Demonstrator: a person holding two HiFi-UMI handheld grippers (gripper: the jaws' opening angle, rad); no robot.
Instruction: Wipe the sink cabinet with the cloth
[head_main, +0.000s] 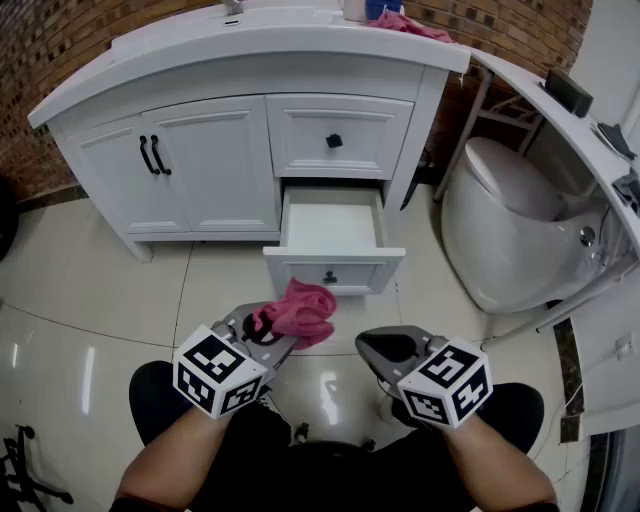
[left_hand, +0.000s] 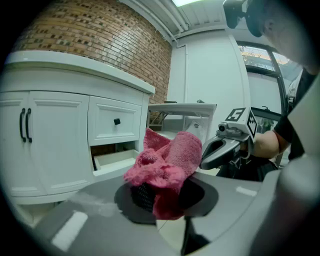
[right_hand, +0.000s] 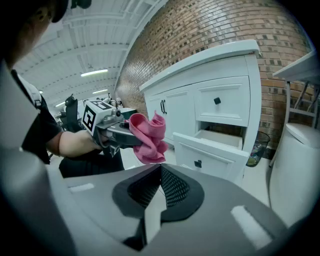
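The white sink cabinet (head_main: 200, 160) stands ahead of me, its lower right drawer (head_main: 330, 225) pulled open and bare inside. My left gripper (head_main: 270, 335) is shut on a crumpled pink cloth (head_main: 298, 310), held low in front of that drawer. In the left gripper view the cloth (left_hand: 167, 165) bulges up out of the jaws and hides the fingertips. My right gripper (head_main: 375, 350) hovers beside it to the right, shut and holding nothing. In the right gripper view its tips (right_hand: 160, 172) meet, with the cloth (right_hand: 147, 137) and the left gripper (right_hand: 107, 127) beyond.
A white toilet (head_main: 510, 230) stands close on the right. A second pink cloth (head_main: 410, 22) lies on the countertop at the back right. A small bin (right_hand: 257, 145) sits between cabinet and toilet. The floor is glossy white tile (head_main: 90, 290).
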